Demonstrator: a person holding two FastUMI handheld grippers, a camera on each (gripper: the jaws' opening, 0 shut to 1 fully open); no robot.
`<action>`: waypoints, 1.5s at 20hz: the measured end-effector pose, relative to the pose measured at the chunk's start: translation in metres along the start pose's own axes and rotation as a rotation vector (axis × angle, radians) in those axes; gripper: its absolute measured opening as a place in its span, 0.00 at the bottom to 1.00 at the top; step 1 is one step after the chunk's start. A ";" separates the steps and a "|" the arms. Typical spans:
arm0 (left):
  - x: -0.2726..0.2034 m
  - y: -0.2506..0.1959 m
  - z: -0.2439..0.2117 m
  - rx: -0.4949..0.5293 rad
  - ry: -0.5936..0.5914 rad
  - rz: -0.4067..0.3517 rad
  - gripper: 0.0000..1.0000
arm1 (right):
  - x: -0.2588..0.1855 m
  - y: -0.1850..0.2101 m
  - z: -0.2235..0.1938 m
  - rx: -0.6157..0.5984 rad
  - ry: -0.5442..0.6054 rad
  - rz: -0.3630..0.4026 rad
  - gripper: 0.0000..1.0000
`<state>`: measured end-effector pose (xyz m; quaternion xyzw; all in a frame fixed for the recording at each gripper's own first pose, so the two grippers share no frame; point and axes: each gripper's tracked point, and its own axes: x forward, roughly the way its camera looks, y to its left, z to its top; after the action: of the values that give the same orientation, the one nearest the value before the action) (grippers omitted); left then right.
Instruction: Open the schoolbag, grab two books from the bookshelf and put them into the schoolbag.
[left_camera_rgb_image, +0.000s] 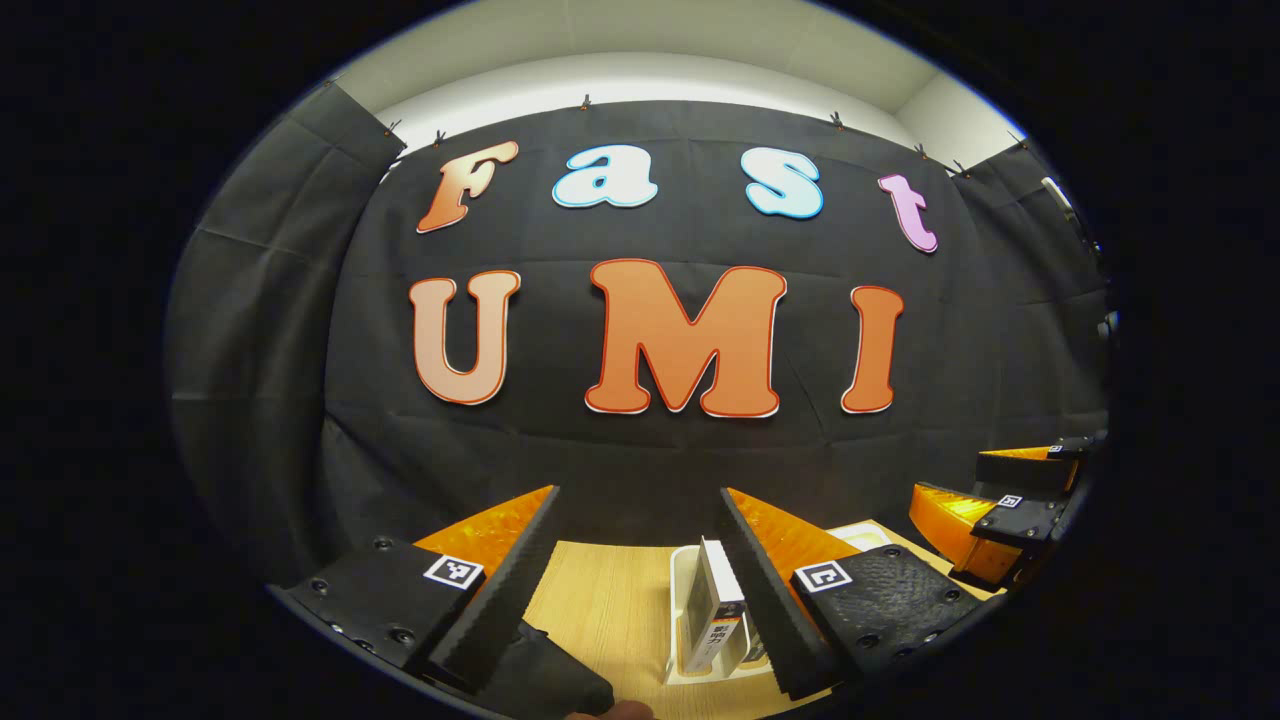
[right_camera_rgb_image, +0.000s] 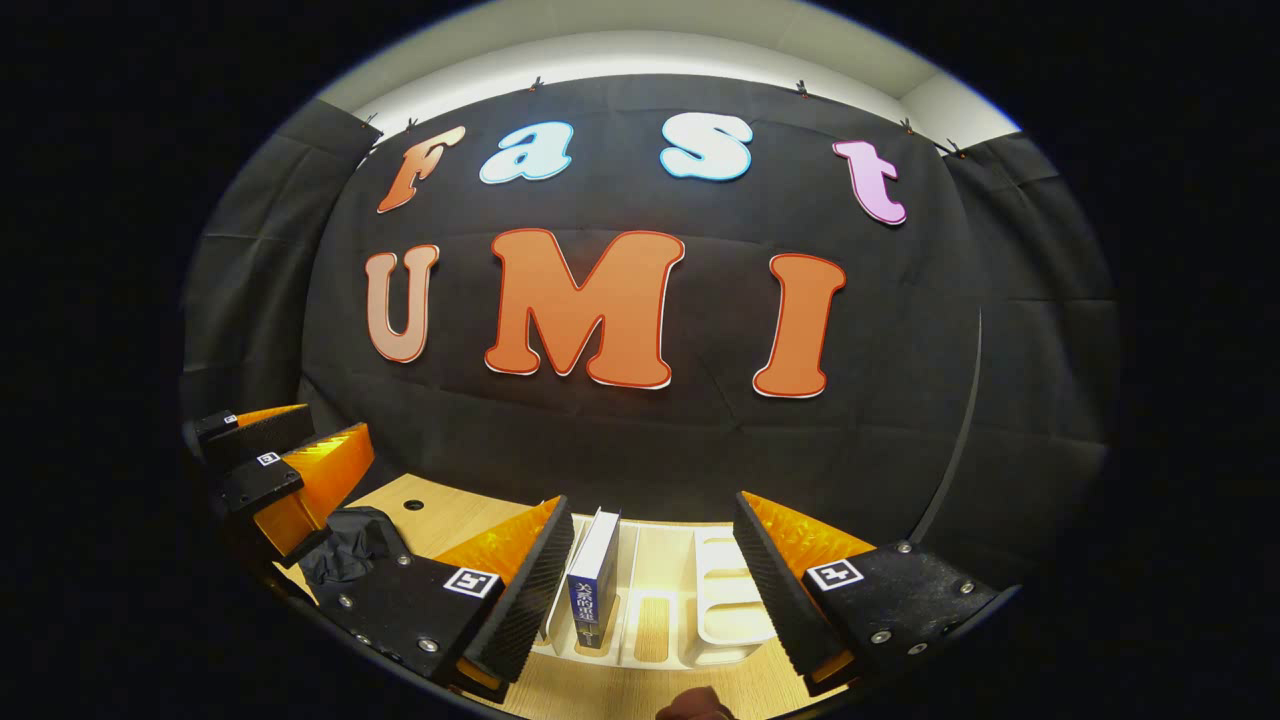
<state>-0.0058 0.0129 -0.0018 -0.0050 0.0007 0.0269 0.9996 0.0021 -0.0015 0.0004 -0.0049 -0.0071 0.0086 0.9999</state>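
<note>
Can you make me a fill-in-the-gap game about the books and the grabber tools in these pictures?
1. The white plastic bookshelf rack stands on a table made of light ____.
2. In the right gripper view, the blue-spined book stands ____ in the rack.
3. The right tool has its fingers spread ____, pressing on nothing.
4. In the left gripper view, the white-covered book sits in the gap between the left tool's two ____.

Missing words: wood; upright; open; fingers

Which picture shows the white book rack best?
The right gripper view: the bookshelf sits between the open fingers, its slots and an upright book plain to see. In the left gripper view the bookshelf is partly hidden behind a finger.
</note>
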 end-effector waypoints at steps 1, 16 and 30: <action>-0.001 0.000 0.001 0.002 -0.001 0.002 0.96 | 0.000 0.000 0.000 0.001 -0.001 0.004 0.96; -0.011 -0.017 -0.017 0.240 -0.014 0.002 0.96 | 0.006 -0.017 -0.013 -0.013 0.013 0.008 0.96; -0.044 0.032 -0.141 0.663 0.178 0.083 0.99 | 0.023 -0.032 -0.048 -0.038 0.058 0.019 0.96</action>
<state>-0.0516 0.0414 -0.1434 0.3176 0.0969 0.0654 0.9410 0.0261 -0.0337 -0.0469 -0.0243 0.0216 0.0177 0.9993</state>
